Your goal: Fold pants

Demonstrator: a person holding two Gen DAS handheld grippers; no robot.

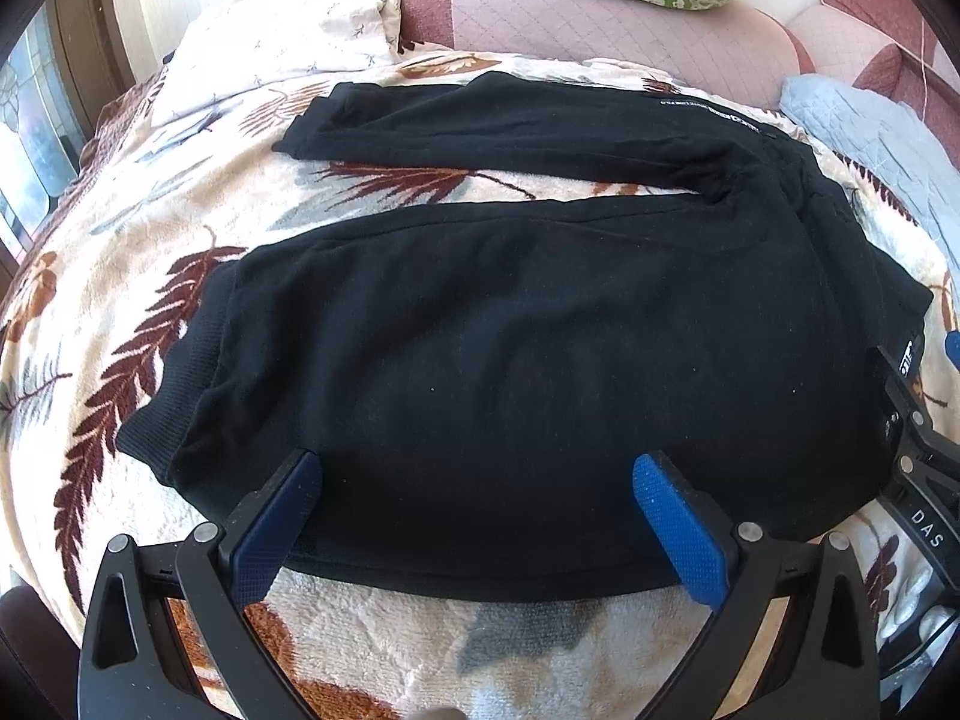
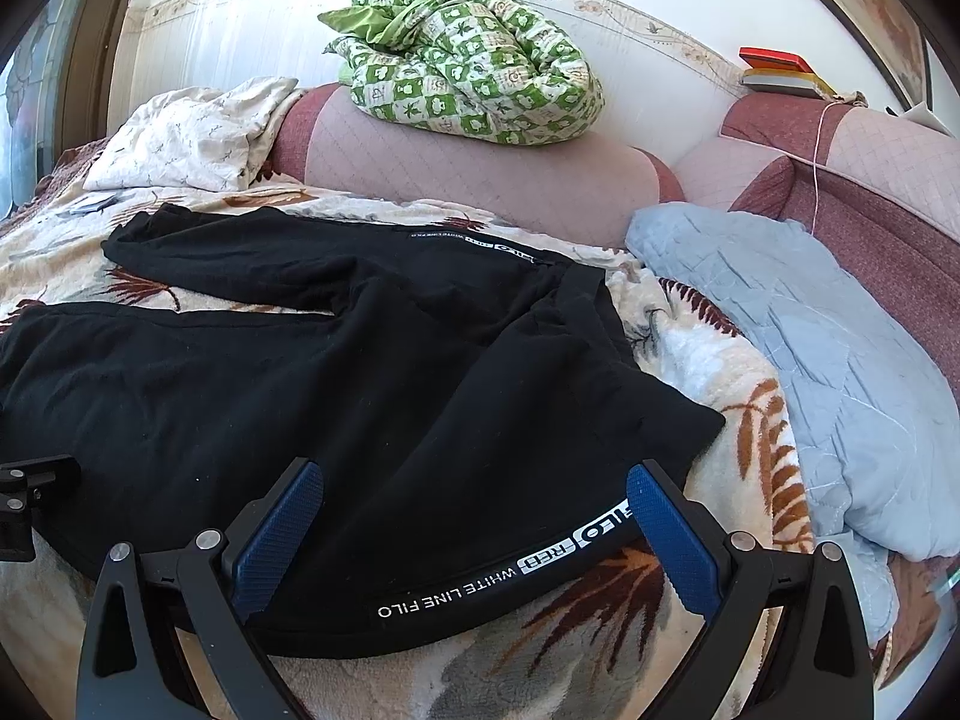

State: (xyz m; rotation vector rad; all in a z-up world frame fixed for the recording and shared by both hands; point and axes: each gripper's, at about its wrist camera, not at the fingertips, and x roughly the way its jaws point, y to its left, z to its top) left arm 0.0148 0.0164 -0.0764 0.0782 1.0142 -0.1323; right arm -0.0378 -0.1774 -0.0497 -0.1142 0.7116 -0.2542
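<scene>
Both tools (image 1: 477,480) (image 2: 474,486) spread wide — black pants (image 1: 510,348) between fingers.

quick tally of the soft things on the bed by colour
black: 1, pants
green check: 1, quilt
pale blue: 1, pillow
cream floral: 1, pillow
leaf print: 1, blanket
total: 5

Both the left gripper (image 1: 477,468) and right gripper (image 2: 474,477) show black frames, silver rivets, textured blue pads (image 2: 672,546), and lettering, seemingly "DAS".
</scene>
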